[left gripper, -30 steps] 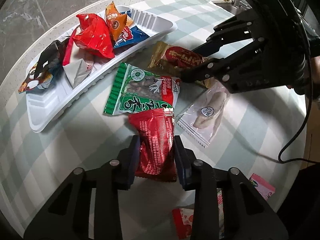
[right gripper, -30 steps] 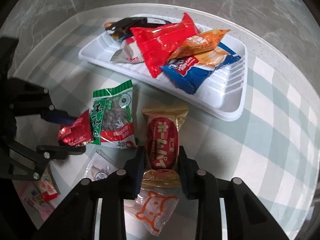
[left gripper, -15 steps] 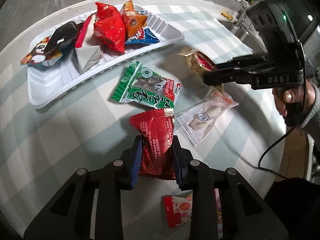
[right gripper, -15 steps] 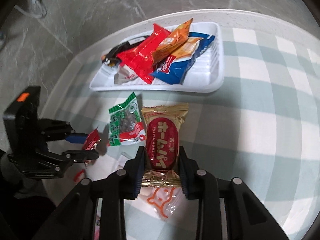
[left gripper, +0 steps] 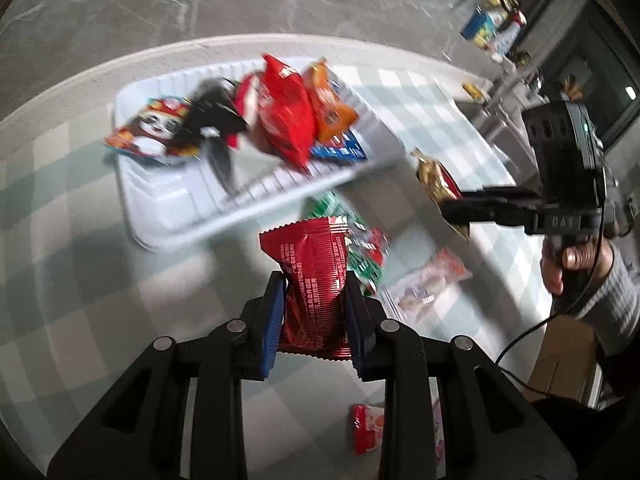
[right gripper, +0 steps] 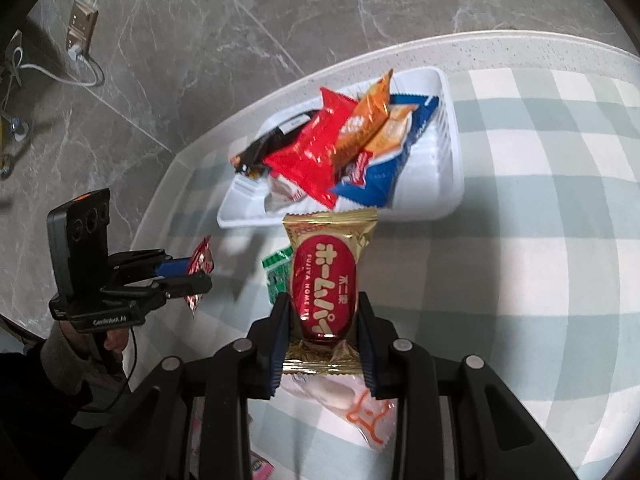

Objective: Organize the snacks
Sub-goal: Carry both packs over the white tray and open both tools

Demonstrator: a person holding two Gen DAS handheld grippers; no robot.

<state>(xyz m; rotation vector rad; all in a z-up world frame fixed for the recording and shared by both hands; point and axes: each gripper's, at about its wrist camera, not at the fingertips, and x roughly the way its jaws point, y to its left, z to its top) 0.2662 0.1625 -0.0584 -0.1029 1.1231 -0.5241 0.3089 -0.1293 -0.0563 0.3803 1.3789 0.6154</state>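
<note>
My left gripper [left gripper: 316, 312] is shut on a dark red foil snack packet [left gripper: 314, 276] and holds it in the air short of the white tray [left gripper: 168, 200]. My right gripper [right gripper: 324, 320] is shut on a gold packet with a red oval label [right gripper: 326, 280], lifted above the table near the white tray [right gripper: 448, 168]. The tray holds several snack bags, among them a red bag [left gripper: 284, 116], an orange bag [left gripper: 330, 108] and a blue bag [right gripper: 384, 176]. The right gripper also shows in the left wrist view [left gripper: 452, 210], and the left gripper in the right wrist view [right gripper: 196, 276].
A green packet [left gripper: 360, 256] and a clear packet with a pale bun [left gripper: 424, 284] lie on the checked tablecloth [right gripper: 540, 280] below the grippers. A small red-and-white packet [left gripper: 366, 428] lies near the front edge. The round table edge and grey stone floor [right gripper: 280, 20] lie beyond the tray.
Both grippers have lifted their packets off the table and risen, with the tray now closer in front. The left wrist view is blurred by motion.
</note>
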